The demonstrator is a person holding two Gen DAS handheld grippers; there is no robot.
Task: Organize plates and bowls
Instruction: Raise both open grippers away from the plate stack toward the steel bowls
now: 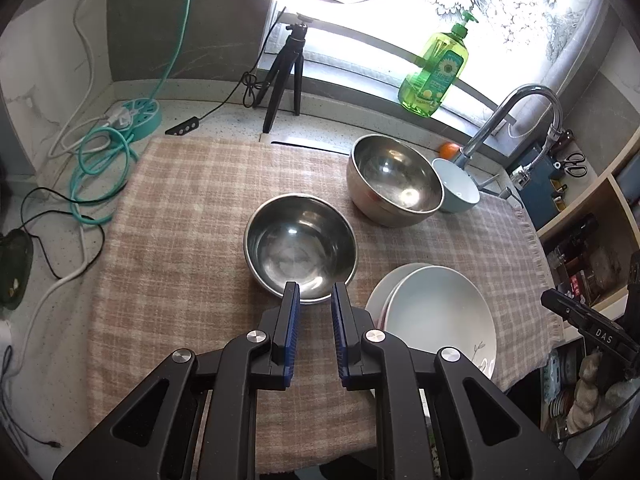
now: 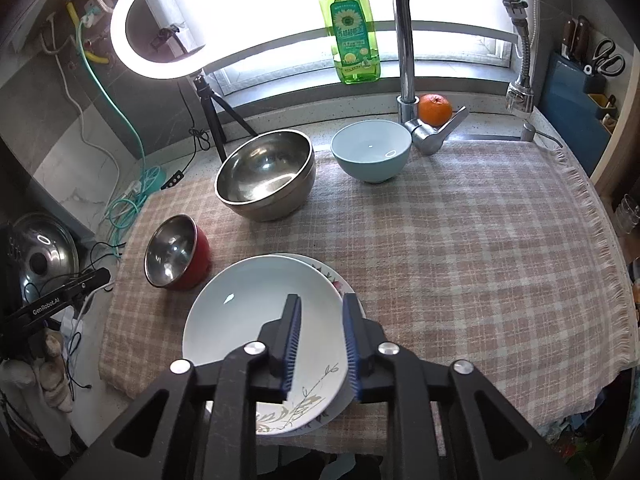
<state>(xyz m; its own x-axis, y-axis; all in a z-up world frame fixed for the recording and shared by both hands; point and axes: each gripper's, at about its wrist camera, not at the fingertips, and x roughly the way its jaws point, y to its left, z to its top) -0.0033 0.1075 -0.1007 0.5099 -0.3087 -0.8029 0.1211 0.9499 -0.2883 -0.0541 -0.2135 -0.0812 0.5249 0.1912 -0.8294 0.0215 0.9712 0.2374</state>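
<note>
Checked cloth (image 2: 460, 240) covers counter by window; faucet (image 2: 404, 40) behind. Both tools narrow, gripping nothing.

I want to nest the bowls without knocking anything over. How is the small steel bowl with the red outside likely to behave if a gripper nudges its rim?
The red-sided bowl looks thin-walled steel, so probably light and quick to slide on the checked cloth. Its rounded sides suggest it may rock or tip. The shiny rim is likely slippery for the pads.

Both wrist views look steeply down, sharing the checked cloth (image 1: 180, 200) and plates (image 2: 256, 320)
</note>
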